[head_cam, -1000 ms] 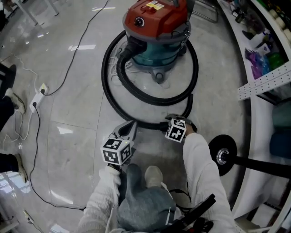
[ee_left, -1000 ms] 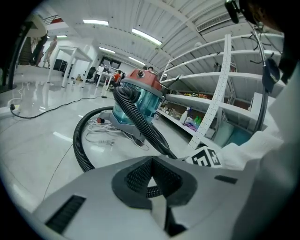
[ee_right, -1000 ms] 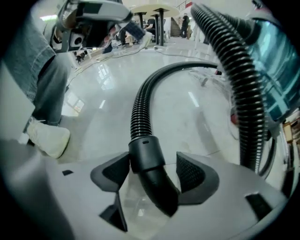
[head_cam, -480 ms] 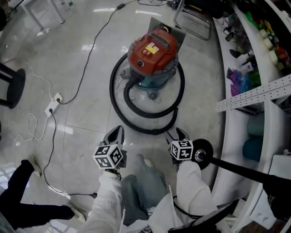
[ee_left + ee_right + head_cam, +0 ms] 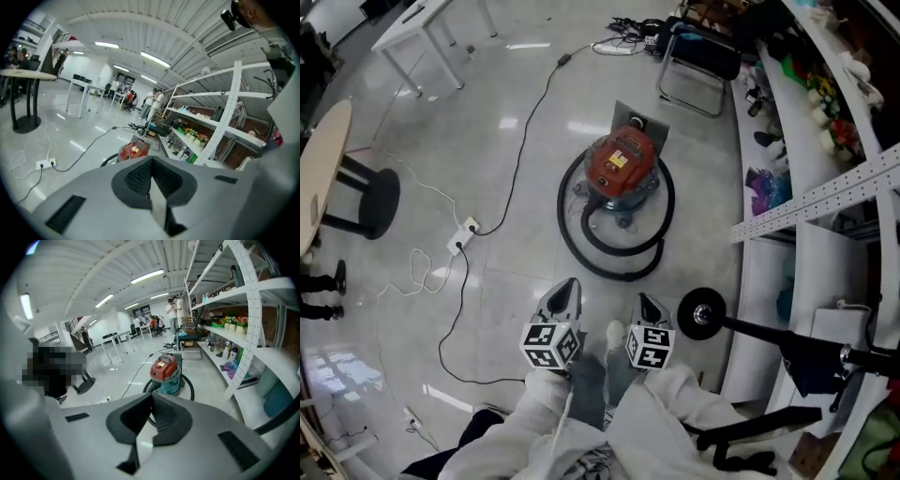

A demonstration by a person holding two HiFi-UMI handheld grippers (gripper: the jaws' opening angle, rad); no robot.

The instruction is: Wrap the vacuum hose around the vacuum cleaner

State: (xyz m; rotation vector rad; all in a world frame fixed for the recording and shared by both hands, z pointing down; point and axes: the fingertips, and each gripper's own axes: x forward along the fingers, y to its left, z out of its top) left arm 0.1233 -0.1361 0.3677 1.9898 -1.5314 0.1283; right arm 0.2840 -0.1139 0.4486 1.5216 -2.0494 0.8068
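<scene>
In the left gripper view, the left hand-held gripper (image 5: 151, 161) hides all but the red top of the vacuum cleaner (image 5: 133, 151). The head view's left edge cuts off a round table (image 5: 317, 169). What stands on the shelf (image 5: 783, 94) is too small to name.

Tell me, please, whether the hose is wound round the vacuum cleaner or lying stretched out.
Wound: the hose loops around the base of the vacuum cleaner.

A glossy pale grey tiled floor (image 5: 506, 131) carries a white power strip (image 5: 461, 240), from which a thin black cable (image 5: 525, 141) runs off across the tiles. At the left stands a round light-wood table (image 5: 323, 159) on a black disc-shaped pedestal base (image 5: 377, 202), and farther off a black metal-framed chair (image 5: 698, 52). Along the right runs curved white shelving (image 5: 778, 103) with a perforated white strut (image 5: 811, 199), and near it a round black weighted base (image 5: 701, 314) sits on the floor.
</scene>
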